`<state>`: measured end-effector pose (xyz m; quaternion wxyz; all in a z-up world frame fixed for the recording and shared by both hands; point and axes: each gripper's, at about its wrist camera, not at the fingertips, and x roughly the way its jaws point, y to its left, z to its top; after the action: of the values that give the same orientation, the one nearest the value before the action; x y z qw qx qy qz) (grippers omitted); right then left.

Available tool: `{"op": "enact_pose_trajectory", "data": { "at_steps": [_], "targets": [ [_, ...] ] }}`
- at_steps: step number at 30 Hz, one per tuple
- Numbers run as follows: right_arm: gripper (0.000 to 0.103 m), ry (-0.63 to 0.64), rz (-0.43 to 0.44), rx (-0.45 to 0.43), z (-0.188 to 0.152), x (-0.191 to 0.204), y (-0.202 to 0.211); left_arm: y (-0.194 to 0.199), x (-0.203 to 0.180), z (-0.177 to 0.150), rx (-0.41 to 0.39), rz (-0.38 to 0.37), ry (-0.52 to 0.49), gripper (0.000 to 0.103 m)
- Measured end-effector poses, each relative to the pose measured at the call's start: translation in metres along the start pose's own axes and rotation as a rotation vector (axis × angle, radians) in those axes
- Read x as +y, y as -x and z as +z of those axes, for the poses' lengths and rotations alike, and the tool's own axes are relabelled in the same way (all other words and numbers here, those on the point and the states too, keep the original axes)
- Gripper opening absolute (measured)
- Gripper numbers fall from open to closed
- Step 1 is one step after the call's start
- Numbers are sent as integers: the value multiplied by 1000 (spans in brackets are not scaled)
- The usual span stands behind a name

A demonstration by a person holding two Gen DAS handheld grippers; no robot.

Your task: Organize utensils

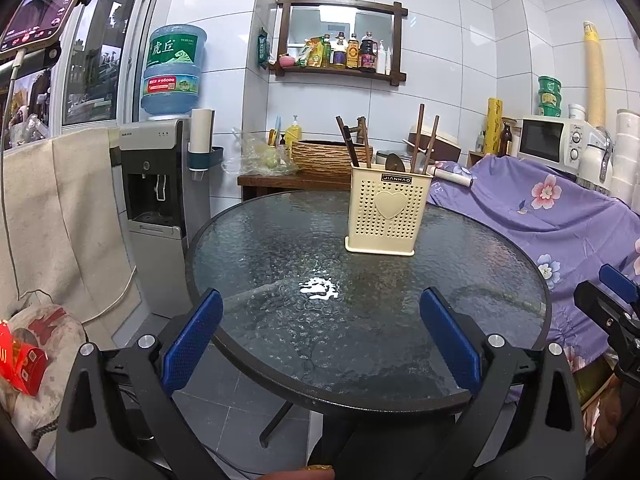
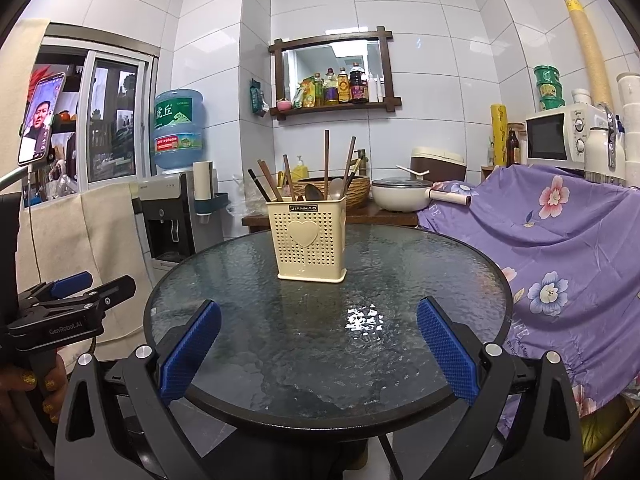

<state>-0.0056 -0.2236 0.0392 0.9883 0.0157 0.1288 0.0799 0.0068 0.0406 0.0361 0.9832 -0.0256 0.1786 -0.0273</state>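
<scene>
Blue pads [image 1: 192, 344] of left gripper [image 1: 320, 336] spread wide, nothing between them; right gripper [image 2: 318, 340] same, wide apart and empty. Both hover over near edge of round glass table [image 2: 248, 412]. Beyond the fingertips, approx centre of table, cream holder [image 2: 307, 238] stands upright w/ chopsticks [image 2: 326, 160] and spoons [image 2: 311, 192] inside. Purple floral cloth [image 2: 560, 240] off to right.
</scene>
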Motion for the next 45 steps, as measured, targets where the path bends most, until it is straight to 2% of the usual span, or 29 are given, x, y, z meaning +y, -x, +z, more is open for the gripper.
{"op": "enact_pose_trajectory", "data": {
  "at_steps": [45],
  "targets": [
    [97, 3, 3, 38, -7, -3, -6, -10, -10, -5, 59, 41, -47, 97]
  ]
}}
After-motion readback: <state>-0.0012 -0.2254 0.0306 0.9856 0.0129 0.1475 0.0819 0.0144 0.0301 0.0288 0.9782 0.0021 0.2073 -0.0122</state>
